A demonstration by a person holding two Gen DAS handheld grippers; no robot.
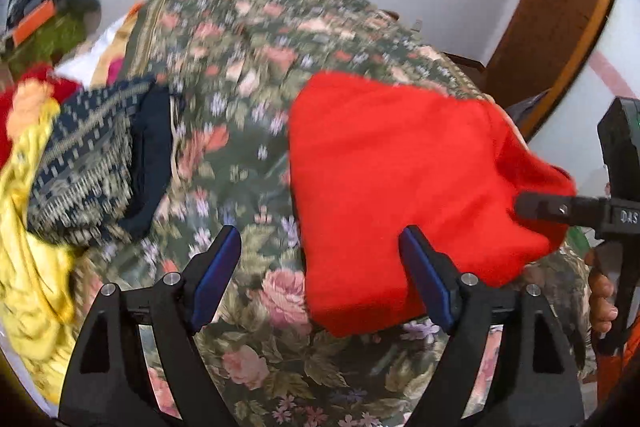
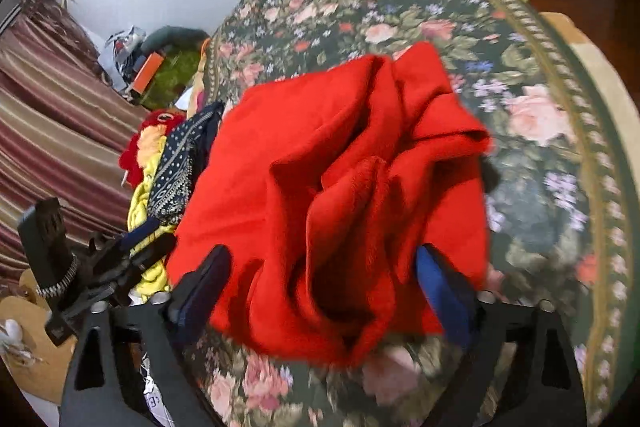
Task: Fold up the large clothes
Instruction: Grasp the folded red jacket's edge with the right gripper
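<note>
The red garment point(image 2: 332, 195) is seen bunched directly between the parted fingers of the right gripper point(image 2: 320, 291), nearer it than the left gripper point(image 1: 320, 275), likewise spread apart and empty.

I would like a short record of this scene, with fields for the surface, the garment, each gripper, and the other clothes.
surface: floral bedspread
garment: red cloth, bunched with folds
left gripper: open, holding nothing; red cloth overlaps its right finger
right gripper: open, red cloth lying between its fingers
other clothes: yellow cloth and dark blue patterned cloth piled to the left of the red cloth
</note>
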